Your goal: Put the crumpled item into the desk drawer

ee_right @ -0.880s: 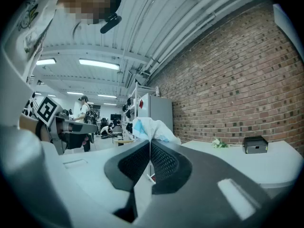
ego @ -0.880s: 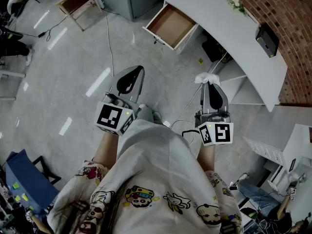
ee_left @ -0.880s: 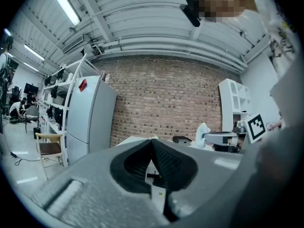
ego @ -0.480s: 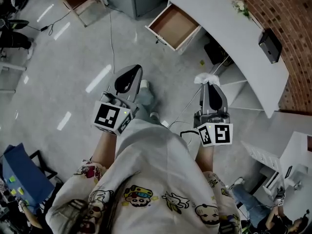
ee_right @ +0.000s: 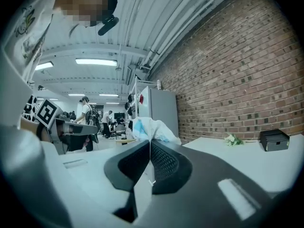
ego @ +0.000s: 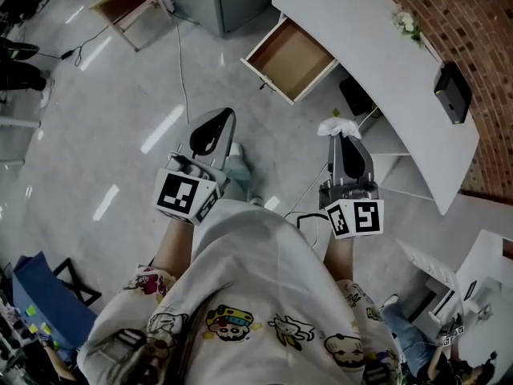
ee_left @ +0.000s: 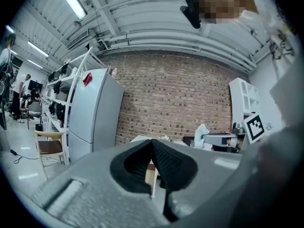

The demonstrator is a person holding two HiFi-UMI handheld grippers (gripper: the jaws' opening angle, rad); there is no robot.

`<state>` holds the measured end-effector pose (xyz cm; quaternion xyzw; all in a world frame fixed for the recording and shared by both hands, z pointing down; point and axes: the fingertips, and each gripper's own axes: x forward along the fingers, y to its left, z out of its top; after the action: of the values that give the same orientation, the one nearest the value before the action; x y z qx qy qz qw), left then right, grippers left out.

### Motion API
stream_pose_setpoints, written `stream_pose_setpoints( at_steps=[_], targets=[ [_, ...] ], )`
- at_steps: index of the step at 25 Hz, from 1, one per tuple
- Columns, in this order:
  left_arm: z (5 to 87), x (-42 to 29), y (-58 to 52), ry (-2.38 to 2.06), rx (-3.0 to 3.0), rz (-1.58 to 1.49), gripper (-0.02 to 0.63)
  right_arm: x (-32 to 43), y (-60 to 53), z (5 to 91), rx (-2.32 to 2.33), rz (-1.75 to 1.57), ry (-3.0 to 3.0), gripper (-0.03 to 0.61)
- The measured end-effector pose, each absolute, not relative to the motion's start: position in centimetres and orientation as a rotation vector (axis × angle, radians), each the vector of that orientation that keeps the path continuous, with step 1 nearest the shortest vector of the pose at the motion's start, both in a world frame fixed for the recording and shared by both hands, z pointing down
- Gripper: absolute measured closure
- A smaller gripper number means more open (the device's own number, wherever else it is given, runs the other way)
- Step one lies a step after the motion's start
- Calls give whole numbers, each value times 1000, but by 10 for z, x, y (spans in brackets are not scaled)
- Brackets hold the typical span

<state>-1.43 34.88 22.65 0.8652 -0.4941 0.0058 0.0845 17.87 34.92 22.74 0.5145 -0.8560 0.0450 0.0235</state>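
My right gripper [ego: 342,139] is clamped tight on the wad [ego: 337,126], and the white crumpled paper pokes out just past the jaw tips. I hold it level above the floor, well short of the open drawer [ego: 290,51] that juts from the desk [ego: 377,70] ahead. My left gripper [ego: 219,119] has its pads pressed together, level beside the right.

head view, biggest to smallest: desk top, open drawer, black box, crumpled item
1. desk top
2. open drawer
3. black box and crumpled item look about alike. The item sits nearer the camera, so no ranking.
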Motion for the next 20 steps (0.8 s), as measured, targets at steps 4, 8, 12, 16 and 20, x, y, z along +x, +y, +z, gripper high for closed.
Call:
stream_pose_setpoints(
  at_steps=[4, 8, 12, 16, 20],
  targets=[
    [224, -30, 291, -1446, 2595, 29, 614, 160, 294, 226, 1596, 149, -2641, 566],
    [222, -48, 238, -1410, 2622, 45, 614, 144, 246, 225, 1636, 157, -2620, 566],
    [225, -61, 199, -1375, 2637, 56, 614, 133, 210, 228, 1675, 166, -2586, 566],
    [234, -66, 175, -1316, 2642, 74, 614, 128, 190, 235, 1714, 191, -2536, 566],
    [247, -69, 161, -1274, 2620, 88, 614, 123, 175, 245, 1713, 209, -2492, 566]
  ],
)
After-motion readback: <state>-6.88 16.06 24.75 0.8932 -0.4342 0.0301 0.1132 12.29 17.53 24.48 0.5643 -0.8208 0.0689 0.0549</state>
